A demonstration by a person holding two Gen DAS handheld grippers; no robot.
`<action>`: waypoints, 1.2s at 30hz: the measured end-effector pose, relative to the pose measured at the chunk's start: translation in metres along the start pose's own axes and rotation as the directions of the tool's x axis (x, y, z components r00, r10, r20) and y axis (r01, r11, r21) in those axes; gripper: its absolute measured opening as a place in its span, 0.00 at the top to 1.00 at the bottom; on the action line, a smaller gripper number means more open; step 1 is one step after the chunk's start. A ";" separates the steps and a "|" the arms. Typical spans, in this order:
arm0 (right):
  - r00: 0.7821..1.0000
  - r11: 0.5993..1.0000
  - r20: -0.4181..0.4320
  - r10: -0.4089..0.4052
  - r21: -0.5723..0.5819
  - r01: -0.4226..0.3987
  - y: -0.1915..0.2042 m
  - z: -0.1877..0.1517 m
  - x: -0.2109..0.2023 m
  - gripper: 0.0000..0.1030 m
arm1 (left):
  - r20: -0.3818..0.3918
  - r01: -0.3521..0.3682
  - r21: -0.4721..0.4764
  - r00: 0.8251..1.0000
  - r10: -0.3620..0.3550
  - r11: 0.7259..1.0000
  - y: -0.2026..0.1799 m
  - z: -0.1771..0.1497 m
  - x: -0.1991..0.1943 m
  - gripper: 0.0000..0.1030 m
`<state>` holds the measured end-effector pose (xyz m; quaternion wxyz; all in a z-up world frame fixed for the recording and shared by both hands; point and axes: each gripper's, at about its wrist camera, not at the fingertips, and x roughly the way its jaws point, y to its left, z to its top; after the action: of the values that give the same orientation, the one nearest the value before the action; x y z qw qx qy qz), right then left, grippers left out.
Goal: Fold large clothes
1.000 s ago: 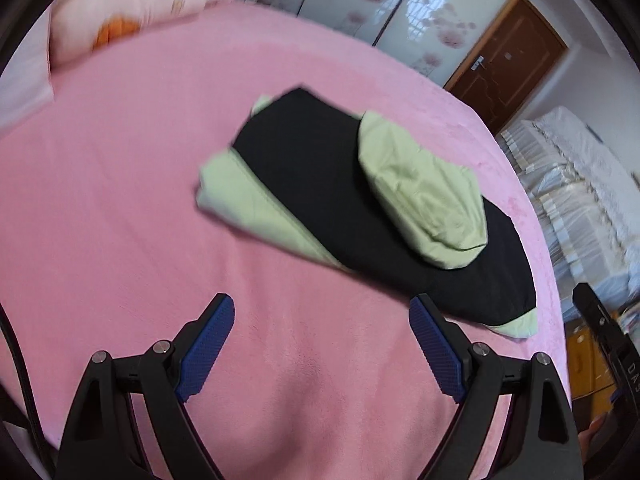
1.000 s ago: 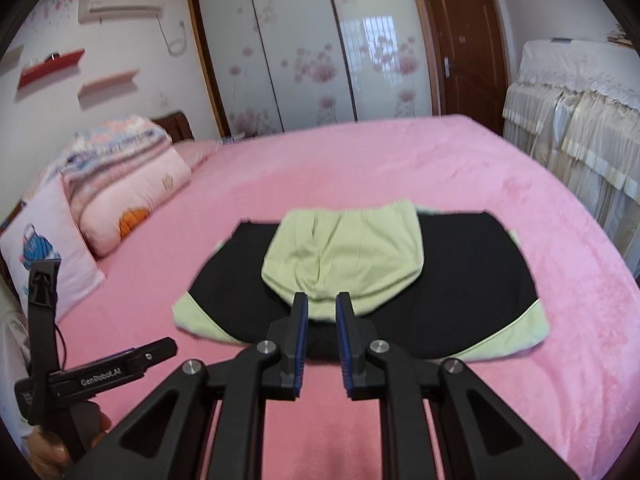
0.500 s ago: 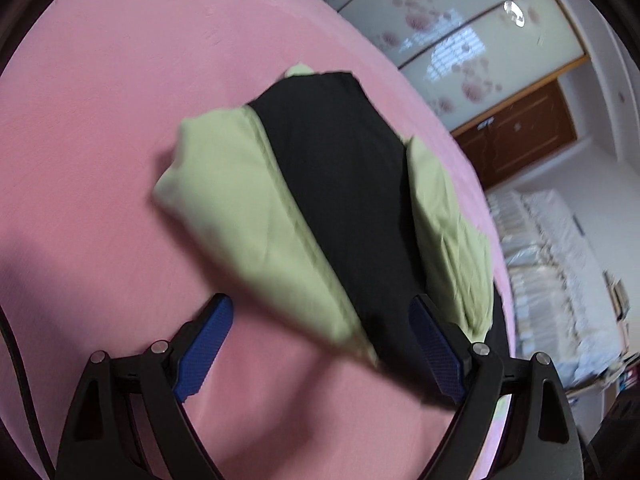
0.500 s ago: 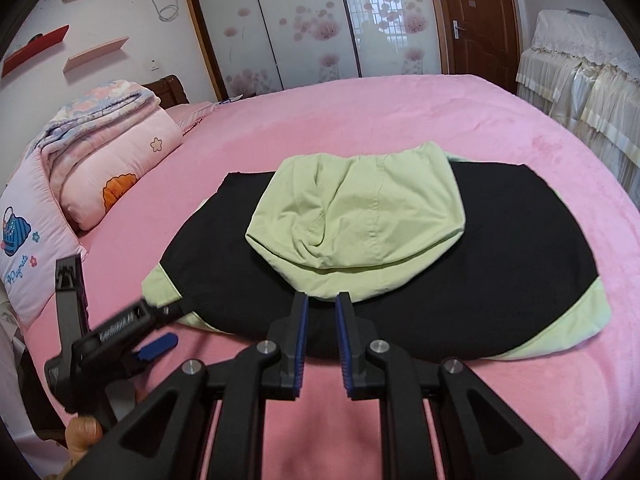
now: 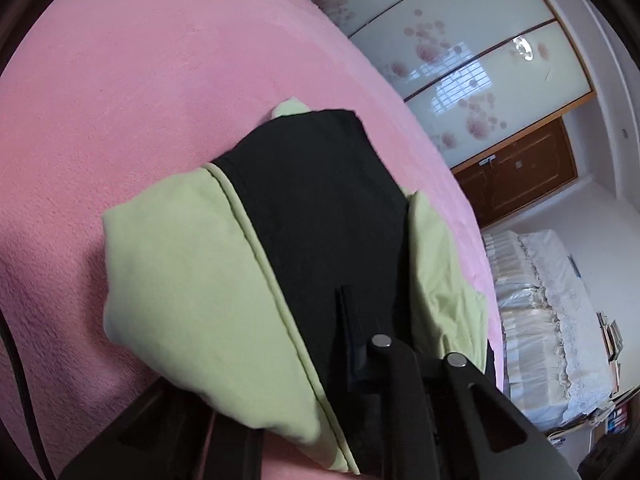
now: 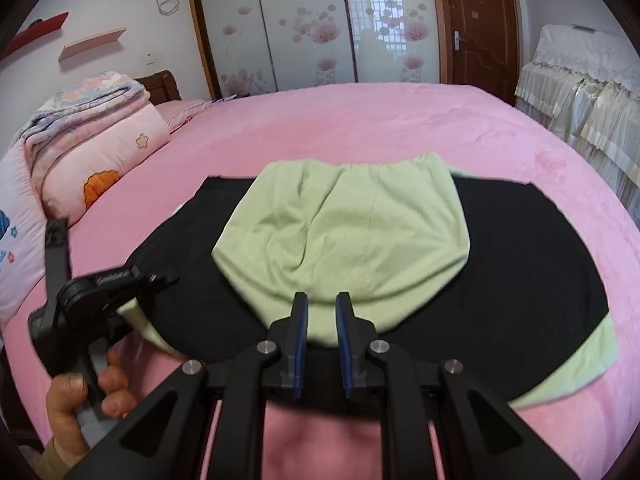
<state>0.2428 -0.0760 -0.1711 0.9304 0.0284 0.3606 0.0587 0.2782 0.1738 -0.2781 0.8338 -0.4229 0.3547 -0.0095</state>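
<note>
Pink fleece bedding fills the middle of both views, with a flowered sliding wardrobe and a brown door along the top of the right wrist frame and a stack of folded quilts and pillows at its left edge. At centre frame lies the black and pale green hooded garment, folded into a broad slab, its soft green hood lying flat on top. The cloth looks light, limp and unfragile; in all likelihood it would sag and unfold if lifted from one point, so each end's layered edge, pinched through all plies, is the sensible place to take hold. At the lower left of the right wrist frame the left gripper, held in a person's hand, is at the garment's left end; its jaws are closing, and the left wrist view shows black and green layers draped over them, the cloth apparently caught between. The right gripper hovers at bottom centre, jaws nearly together with only a narrow gap, nothing between them, just before the garment's near edge.
</note>
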 end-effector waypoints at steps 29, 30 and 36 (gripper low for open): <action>0.946 0.869 -0.081 0.315 0.425 -0.253 -0.126 -0.039 0.031 0.87 | 0.022 0.078 0.836 0.984 -0.174 0.544 -0.284 -0.146 -0.036 0.94; 0.957 0.871 -0.074 0.282 0.439 -0.222 -0.145 -0.047 0.014 0.87 | -0.004 0.092 0.853 0.986 -0.168 0.514 -0.294 -0.159 -0.028 0.94; 0.993 0.884 -0.111 0.032 0.467 0.024 -0.222 -0.078 -0.045 0.87 | -0.144 0.139 0.922 0.989 -0.012 0.361 -0.314 -0.246 0.030 0.93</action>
<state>0.1766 -0.3016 -0.2195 0.8736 0.2490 0.4172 -0.0263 0.2424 -0.2088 -0.1682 0.9040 0.1063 0.3143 -0.2697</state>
